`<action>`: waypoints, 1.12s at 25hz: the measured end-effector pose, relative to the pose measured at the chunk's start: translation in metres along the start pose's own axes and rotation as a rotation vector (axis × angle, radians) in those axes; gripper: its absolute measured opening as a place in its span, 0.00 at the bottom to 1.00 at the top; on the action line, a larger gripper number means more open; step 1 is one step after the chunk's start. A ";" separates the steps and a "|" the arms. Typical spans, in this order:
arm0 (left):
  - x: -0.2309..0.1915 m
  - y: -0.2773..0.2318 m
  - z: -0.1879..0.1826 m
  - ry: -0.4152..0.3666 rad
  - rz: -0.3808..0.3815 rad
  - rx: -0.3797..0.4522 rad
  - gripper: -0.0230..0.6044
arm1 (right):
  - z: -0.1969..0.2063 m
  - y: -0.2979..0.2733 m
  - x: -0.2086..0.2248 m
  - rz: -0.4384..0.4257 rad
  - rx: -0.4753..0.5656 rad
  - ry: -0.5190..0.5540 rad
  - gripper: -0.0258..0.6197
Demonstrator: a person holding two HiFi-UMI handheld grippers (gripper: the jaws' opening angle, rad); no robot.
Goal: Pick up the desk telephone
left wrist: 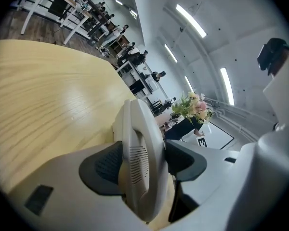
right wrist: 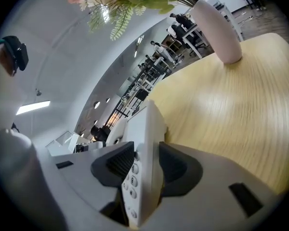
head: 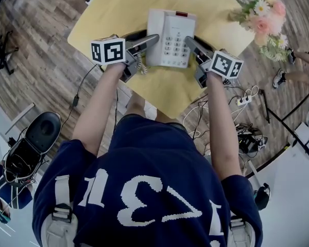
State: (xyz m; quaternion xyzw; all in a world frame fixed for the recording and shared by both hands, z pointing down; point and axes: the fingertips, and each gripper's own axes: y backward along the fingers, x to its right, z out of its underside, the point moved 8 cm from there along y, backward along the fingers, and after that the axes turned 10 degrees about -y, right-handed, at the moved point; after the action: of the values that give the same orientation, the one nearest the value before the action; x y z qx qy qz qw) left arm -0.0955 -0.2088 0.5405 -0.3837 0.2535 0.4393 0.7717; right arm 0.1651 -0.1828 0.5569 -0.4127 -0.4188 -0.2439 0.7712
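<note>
So, the phone [head: 170, 37] is lying flat on the yellow bench [head: 118, 9], left of the flowers [head: 265, 19] and a bit nearer the person than they are. As far as I can tell it's not off the surface yet.

The two-handed setup makes sense to me: it's a wide, flat body with a loose handset, so one claw per side stops it tipping or shedding the receiver on the way up.

The left claw [head: 152, 41] is on the side of the phone away from the flowers. Its jaws stand about as wide as they go, one on each side of the handset [left wrist: 139, 162]. The pads sit right beside it, but I wouldn't call that a clamp; it looks like straddling, not squeezing. My guess is that it's there to keep the handset in its cradle.

The right claw [head: 189, 41] has the edge facing the flowers. Its jaws are partly closed onto that rim, one pad on the keypad [head: 174, 45] face and the other underneath, so that side looks properly pinched.

On direction, the long axis runs straight away from the person. The end with the red strip [head: 181, 14] is the far one and the buttons face up. The handset lies parallel to that axis along the side away from the flowers. The curly cord [head: 140, 65] bunches at the near corner on that same side, so I'd watch it for snagging.
</note>
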 end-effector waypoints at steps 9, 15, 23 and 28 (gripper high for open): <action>0.031 0.015 -0.004 -0.151 -0.040 0.096 0.47 | 0.005 0.012 -0.016 -0.055 0.089 0.059 0.28; 0.065 0.027 -0.031 -0.269 -0.025 0.185 0.47 | -0.015 0.031 -0.048 -0.114 0.172 0.132 0.28; 0.134 0.066 -0.078 -0.512 0.013 0.332 0.47 | -0.037 0.070 -0.124 -0.203 0.303 0.295 0.27; 0.166 0.093 -0.091 -0.599 0.015 0.422 0.47 | -0.043 0.087 -0.168 -0.253 0.363 0.411 0.27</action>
State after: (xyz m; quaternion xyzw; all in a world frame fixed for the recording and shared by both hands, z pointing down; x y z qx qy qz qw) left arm -0.1008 -0.1728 0.3327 -0.0685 0.1043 0.4757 0.8707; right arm 0.1578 -0.1673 0.3633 -0.1547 -0.3388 -0.3375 0.8645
